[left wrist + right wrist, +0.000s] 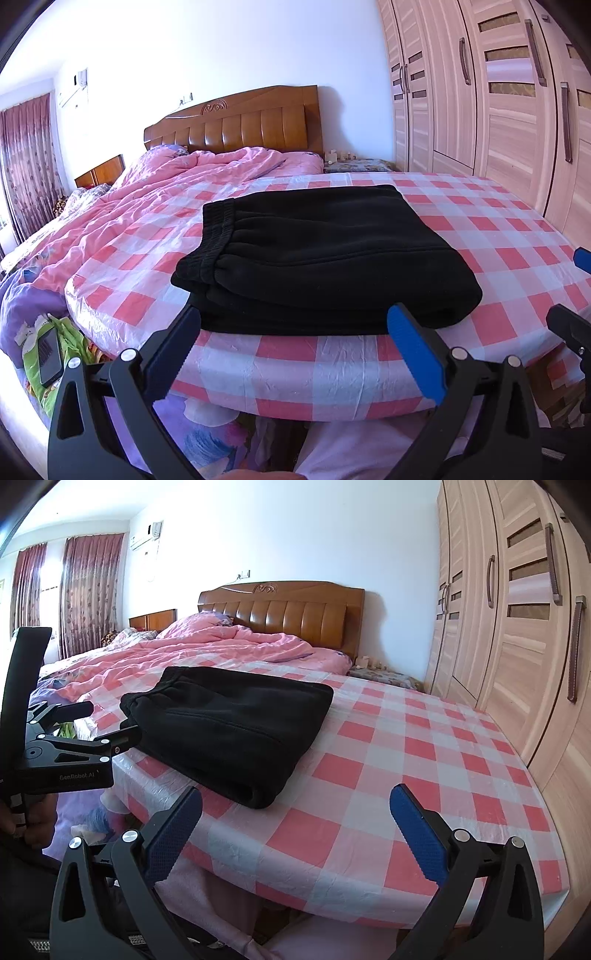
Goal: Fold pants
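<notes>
Black pants (317,254) lie folded in a thick stack on the round table with a pink checked cloth (517,266), waistband to the left. They also show in the right wrist view (229,731), at the table's left side. My left gripper (295,325) is open and empty, its fingertips at the near edge of the stack. It shows from the side in the right wrist view (110,723). My right gripper (295,805) is open and empty over the table's near edge, to the right of the pants. Its fingers (570,325) show at the right edge of the left wrist view.
A bed with a pink quilt (155,199) and a wooden headboard (236,125) lies behind the table. A tall wardrobe (517,635) stands close on the right. A phone (50,354) lies on bedding at lower left. Curtains (88,587) hang at far left.
</notes>
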The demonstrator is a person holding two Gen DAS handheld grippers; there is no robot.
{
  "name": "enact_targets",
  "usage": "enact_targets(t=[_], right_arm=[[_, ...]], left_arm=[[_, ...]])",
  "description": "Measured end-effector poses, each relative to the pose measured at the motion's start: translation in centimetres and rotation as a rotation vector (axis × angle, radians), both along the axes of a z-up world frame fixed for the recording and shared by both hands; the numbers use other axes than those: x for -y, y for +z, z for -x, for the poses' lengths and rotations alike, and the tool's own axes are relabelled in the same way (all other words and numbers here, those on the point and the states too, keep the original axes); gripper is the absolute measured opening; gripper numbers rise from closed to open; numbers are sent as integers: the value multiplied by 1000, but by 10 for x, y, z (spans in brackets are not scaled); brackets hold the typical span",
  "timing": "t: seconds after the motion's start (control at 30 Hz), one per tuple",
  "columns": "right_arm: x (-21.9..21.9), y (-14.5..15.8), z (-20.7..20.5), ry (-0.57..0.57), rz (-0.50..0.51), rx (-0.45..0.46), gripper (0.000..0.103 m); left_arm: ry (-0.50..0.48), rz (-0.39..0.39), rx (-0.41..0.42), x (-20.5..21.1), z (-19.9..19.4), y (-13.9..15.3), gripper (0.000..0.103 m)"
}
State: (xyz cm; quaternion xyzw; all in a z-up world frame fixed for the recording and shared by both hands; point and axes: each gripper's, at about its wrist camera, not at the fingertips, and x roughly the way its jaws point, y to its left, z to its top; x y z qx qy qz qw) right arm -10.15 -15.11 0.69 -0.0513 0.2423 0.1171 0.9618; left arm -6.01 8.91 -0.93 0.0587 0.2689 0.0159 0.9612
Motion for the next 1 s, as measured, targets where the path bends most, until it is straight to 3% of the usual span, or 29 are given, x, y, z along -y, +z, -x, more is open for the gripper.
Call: enact_targets(t=[1.0], right_arm=[[-1, 0, 1, 2, -2, -3, 98]], left_arm=[[-2, 16, -8, -2, -1, -2, 101]])
